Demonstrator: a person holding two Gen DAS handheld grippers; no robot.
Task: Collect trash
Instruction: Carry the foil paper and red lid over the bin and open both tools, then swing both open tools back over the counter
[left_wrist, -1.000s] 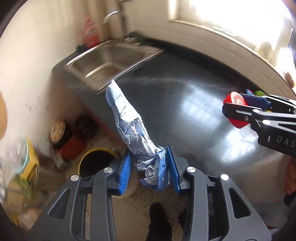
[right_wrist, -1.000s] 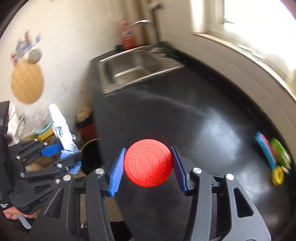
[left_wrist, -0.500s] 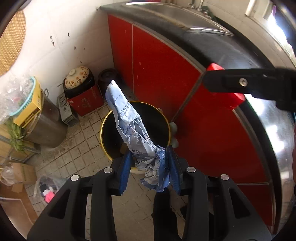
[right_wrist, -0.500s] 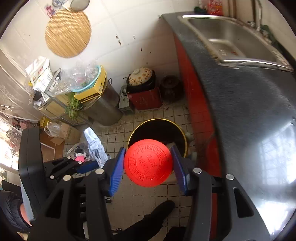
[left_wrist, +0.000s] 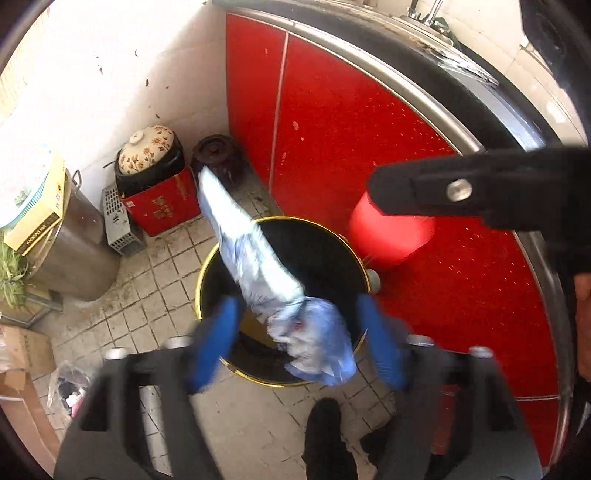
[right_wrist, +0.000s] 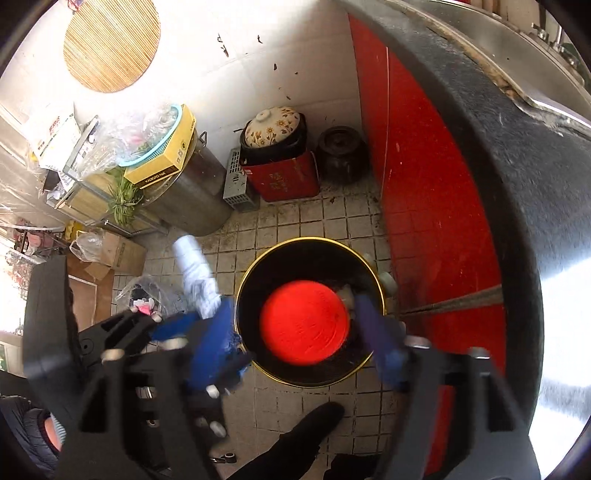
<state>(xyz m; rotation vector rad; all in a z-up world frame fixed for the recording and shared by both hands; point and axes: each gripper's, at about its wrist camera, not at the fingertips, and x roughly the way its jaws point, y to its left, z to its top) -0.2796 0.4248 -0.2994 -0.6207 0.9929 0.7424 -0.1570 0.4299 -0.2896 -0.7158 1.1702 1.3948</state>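
Over the black bin with a yellow rim (left_wrist: 207, 266), my left gripper (left_wrist: 297, 321) has its jaws opening. The crumpled blue-and-white wrapper (left_wrist: 266, 266) hangs loose between the blue pads with a gap on each side. In the right wrist view my right gripper (right_wrist: 295, 332) is opening too. The round red cap (right_wrist: 304, 323) sits free between its pads, above the bin's mouth (right_wrist: 258, 273). The left wrist view shows that cap (left_wrist: 391, 236) from the side, under one black finger (left_wrist: 461, 188) of the right gripper. The wrapper (right_wrist: 195, 273) shows at the left of the right wrist view.
Red cabinet doors (left_wrist: 369, 129) under a black counter (right_wrist: 517, 166) stand right of the bin. A red box with a floral-lidded pot (left_wrist: 159, 199), a dark jar (left_wrist: 221, 155) and a steel pot (left_wrist: 74, 251) crowd the corner. A person's dark shoe (left_wrist: 325, 435) is near the bin.
Both grippers came from the counter to low over the bin. In the last half second both sets of jaws spread, and the wrapper and the red cap are no longer clamped.
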